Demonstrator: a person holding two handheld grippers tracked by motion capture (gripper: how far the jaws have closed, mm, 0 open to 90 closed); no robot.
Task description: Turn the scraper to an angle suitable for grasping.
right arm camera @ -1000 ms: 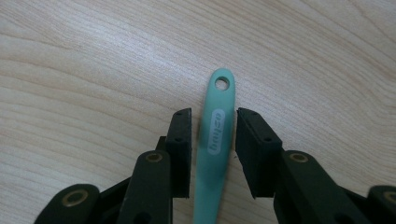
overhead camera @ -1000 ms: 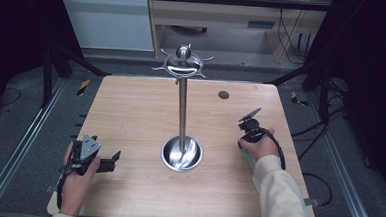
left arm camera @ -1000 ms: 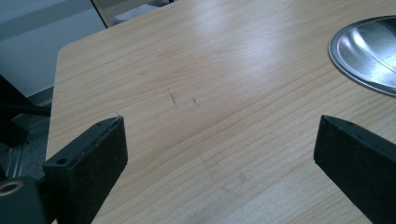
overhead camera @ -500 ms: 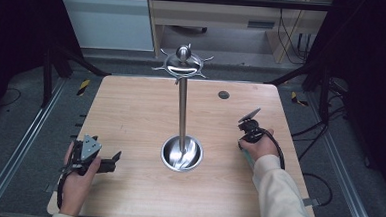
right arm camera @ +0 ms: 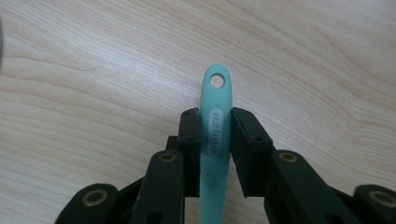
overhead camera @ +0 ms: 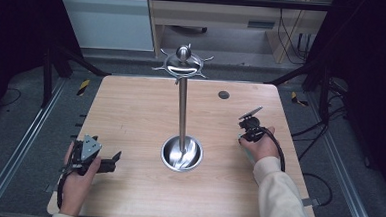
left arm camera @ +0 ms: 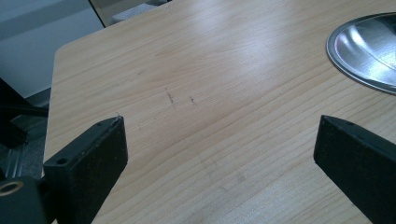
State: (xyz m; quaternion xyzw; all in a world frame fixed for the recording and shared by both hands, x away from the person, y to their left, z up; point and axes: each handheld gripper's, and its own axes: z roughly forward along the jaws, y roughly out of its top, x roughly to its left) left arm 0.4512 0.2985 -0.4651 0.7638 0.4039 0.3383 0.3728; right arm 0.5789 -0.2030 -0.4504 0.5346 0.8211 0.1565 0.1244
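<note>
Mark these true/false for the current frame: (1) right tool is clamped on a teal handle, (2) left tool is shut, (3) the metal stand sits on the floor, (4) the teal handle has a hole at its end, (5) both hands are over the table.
1. The right tool is clamped on a teal handle: true.
2. The left tool is shut: false; its jaws stand wide apart over bare wood.
3. The metal stand sits on the floor: false; its round base rests on the wooden table.
4. The teal handle has a hole at its end: true.
5. Both hands are over the table: true, the left hand near the front left corner, the right hand on the right side.
</note>
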